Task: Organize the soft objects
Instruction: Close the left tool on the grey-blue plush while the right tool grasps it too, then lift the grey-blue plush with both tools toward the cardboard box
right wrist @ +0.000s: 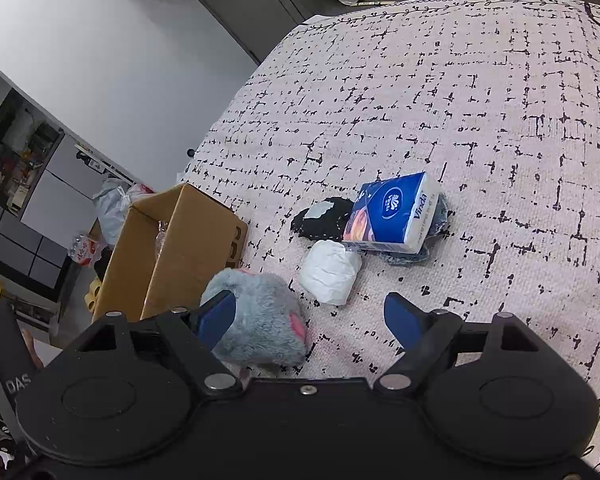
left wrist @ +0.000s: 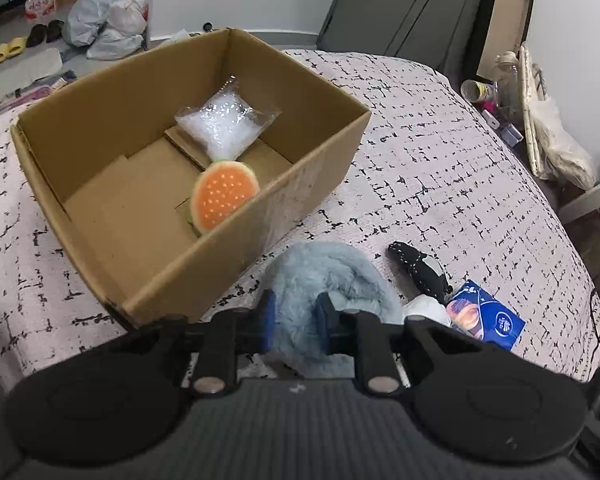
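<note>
A bed cover (right wrist: 440, 100), pale with a black broken-line pattern, fills most of both views. The cardboard box (left wrist: 112, 128) stands open on it and serves as the landmark. Inside the box, toward its far corner, lies a clear bag of white filling (left wrist: 224, 124), and just in front of that bag a round orange-and-cream plush (left wrist: 225, 194) leans on the box's near-right wall. Just outside that wall sits the fluffy grey-blue toy (left wrist: 320, 276), and the left gripper (left wrist: 296, 320) has its fingers clamped on its fur. Farther from the box than the toy are a blue tissue pack (right wrist: 396, 212), a white wad (right wrist: 330, 274) and a black fabric piece (right wrist: 320, 220), bunched together. The right gripper (right wrist: 310, 318) hangs above the cover beside the toy, fingers wide apart, nothing between them.
</note>
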`<control>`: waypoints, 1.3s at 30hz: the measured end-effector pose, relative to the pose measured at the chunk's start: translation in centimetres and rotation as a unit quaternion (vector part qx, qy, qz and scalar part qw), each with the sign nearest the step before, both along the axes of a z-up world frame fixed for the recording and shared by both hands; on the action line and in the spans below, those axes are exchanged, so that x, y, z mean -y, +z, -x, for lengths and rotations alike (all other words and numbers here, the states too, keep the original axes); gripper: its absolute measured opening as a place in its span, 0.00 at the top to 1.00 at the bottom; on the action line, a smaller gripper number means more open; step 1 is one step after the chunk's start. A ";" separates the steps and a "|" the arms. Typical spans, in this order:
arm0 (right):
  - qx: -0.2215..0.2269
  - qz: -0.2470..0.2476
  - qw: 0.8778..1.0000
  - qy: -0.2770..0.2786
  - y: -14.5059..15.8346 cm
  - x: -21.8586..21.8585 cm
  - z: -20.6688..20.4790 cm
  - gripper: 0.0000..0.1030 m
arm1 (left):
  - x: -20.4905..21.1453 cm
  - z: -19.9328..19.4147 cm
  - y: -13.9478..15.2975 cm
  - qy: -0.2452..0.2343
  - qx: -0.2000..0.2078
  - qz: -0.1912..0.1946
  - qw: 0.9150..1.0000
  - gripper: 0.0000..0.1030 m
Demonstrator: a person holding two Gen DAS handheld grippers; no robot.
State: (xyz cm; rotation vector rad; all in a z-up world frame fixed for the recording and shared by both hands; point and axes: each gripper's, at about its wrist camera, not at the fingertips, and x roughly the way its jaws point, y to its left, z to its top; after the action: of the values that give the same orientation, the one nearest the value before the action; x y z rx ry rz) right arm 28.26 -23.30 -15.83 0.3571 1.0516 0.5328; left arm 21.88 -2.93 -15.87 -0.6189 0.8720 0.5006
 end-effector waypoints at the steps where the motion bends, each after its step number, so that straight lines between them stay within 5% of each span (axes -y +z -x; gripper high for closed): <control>1: 0.000 0.001 1.000 0.001 -0.1 -0.1 0.0 0.21 | -0.2 0.1 0.1 -0.003 0.004 0.006 1.000 0.85; 18: -0.029 -0.008 1.000 -0.003 -0.2 0.3 0.3 0.21 | 0.6 2.1 1.1 -0.066 0.011 0.053 0.996 0.88; 26: -0.040 0.007 0.999 0.006 -0.6 0.0 0.7 0.31 | 1.3 3.1 1.2 -0.101 0.013 0.083 0.991 0.88; 29: -0.053 0.015 0.998 0.012 -1.1 -0.3 0.9 0.45 | 1.3 3.3 1.2 -0.109 0.010 0.084 0.990 0.88; 31: -0.063 0.015 0.998 0.020 -1.7 -0.5 1.0 0.75 | 1.2 3.2 1.1 -0.119 0.009 0.092 0.989 0.88; 39: -0.065 0.029 0.997 0.041 -1.4 -1.3 1.9 0.79 | 0.7 2.5 0.6 -0.129 -0.003 0.090 0.988 0.87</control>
State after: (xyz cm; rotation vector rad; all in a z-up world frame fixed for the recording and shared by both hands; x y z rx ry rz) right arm 26.31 -22.01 -17.19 0.3023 1.2086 0.5569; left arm 19.34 -3.67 -15.23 -0.6577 0.9948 0.1919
